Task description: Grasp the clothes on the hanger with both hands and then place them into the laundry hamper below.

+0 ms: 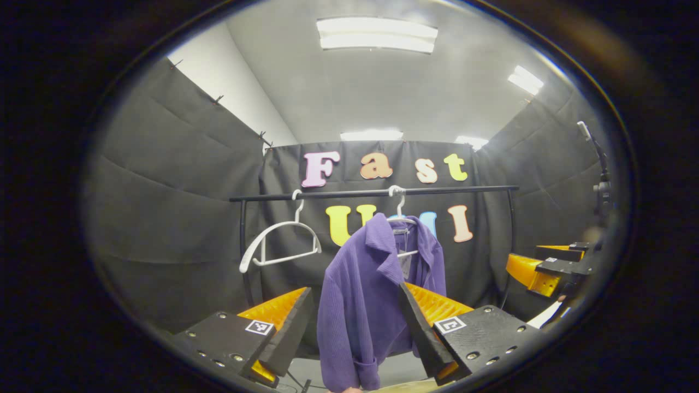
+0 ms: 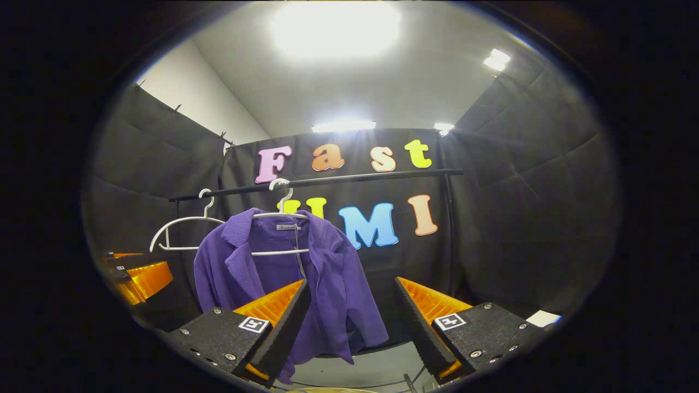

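While hanging from a white hanger (image 1: 401, 218) on a black rail (image 1: 371, 192), purple jacket (image 1: 366, 295) drapes down with collar folded out and one sleeve trailing low. Seen from the left gripper view between the fingers of the left gripper (image 1: 355, 322), jaws spread wide apart, holding nothing, not touching the cloth. Second hanger (image 1: 278, 240), bare, tilted on the same rail, to the left of the jacket. Far right in that view, right gripper (image 1: 551, 267) held up at about jacket height, well apart from it.

From the right gripper view: jacket (image 2: 284, 273) left of centre, partly behind one finger (image 2: 278, 322); right gripper (image 2: 352, 322) gaping open, empty. Bare hanger (image 2: 183, 232) just beside the jacket's shoulder. Left gripper (image 2: 136, 275) at the far left edge, near the jacket's sleeve; contact cannot be told. Ceiling lights (image 2: 336, 27) glare overhead.
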The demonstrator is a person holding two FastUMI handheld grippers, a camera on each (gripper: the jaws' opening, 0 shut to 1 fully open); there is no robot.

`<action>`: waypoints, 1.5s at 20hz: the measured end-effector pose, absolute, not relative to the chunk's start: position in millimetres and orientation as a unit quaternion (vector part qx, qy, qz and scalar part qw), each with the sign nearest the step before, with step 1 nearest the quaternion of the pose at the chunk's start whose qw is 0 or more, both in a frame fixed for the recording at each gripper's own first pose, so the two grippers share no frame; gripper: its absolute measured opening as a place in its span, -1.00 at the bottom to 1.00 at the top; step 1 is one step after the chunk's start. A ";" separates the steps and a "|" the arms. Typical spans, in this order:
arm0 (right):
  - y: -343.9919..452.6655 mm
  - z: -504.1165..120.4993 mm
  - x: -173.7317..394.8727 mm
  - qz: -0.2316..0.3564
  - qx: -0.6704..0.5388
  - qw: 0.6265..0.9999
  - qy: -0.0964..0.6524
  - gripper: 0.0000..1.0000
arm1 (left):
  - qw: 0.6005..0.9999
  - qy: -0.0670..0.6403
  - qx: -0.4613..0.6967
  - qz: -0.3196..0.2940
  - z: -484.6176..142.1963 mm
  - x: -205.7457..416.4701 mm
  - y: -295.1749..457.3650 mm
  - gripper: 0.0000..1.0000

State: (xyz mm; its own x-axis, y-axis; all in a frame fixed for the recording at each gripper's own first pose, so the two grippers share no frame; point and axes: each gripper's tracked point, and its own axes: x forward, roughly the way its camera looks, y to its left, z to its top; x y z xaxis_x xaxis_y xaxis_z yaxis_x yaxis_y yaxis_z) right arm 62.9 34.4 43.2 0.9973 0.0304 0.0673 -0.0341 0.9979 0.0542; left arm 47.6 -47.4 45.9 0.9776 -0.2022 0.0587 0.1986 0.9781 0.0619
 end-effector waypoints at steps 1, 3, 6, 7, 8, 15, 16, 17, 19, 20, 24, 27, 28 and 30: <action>35.1 45.8 71.5 0.022 0.032 0.999 -0.036 0.87 | 0.994 -0.034 0.029 -0.102 49.7 51.4 -53.6 0.80; 35.3 51.1 89.4 0.035 0.043 0.998 -0.042 0.87 | 0.994 -0.044 0.031 -0.100 56.5 66.5 -68.6 0.81; 33.3 52.8 107.5 0.052 0.056 0.996 -0.041 0.87 | 0.994 -0.038 0.036 -0.094 51.3 98.8 -92.7 0.93; 31.7 53.6 113.7 0.057 0.059 0.996 -0.039 0.87 | 0.994 -0.035 0.038 -0.092 49.4 106.8 -100.7 0.93; 31.2 54.7 128.1 0.063 0.062 0.995 -0.036 0.87 | 0.995 -0.032 0.040 -0.089 46.9 114.4 -107.9 0.93; 54.0 51.9 207.1 0.122 0.068 0.990 -0.030 0.89 | 0.996 -0.016 0.046 -0.075 27.6 170.2 -151.1 0.94; 57.4 49.8 215.3 0.129 0.069 0.989 -0.028 0.89 | 0.996 -0.016 0.046 -0.070 24.6 176.6 -151.7 0.93; 59.7 48.2 223.2 0.135 0.071 0.988 -0.027 0.89 | 0.997 -0.015 0.046 -0.064 22.5 182.9 -153.2 0.69; 66.1 45.7 239.2 0.147 0.080 0.986 -0.023 0.89 | 0.997 -0.014 0.048 -0.052 18.1 195.2 -154.1 0.93; 70.7 41.7 247.6 0.154 0.085 0.984 -0.018 0.89 | 0.998 -0.012 0.049 -0.046 13.7 201.0 -154.5 0.87; 89.1 24.7 271.1 0.185 0.090 0.979 -0.001 0.89 | 0.998 0.001 0.057 -0.020 -3.8 220.0 -152.4 0.77; 102.1 7.6 282.8 0.209 0.074 0.975 0.009 0.90 | 0.999 0.005 0.051 -0.007 -14.5 231.8 -151.1 0.93; 103.7 2.1 287.3 0.211 0.066 0.975 0.011 0.90 | 0.999 0.005 0.051 -0.002 -17.2 235.2 -150.1 0.81; 109.9 -7.0 295.4 0.218 0.052 0.975 0.013 0.90 | 0.998 -0.002 0.054 0.011 -18.9 242.9 -146.5 0.81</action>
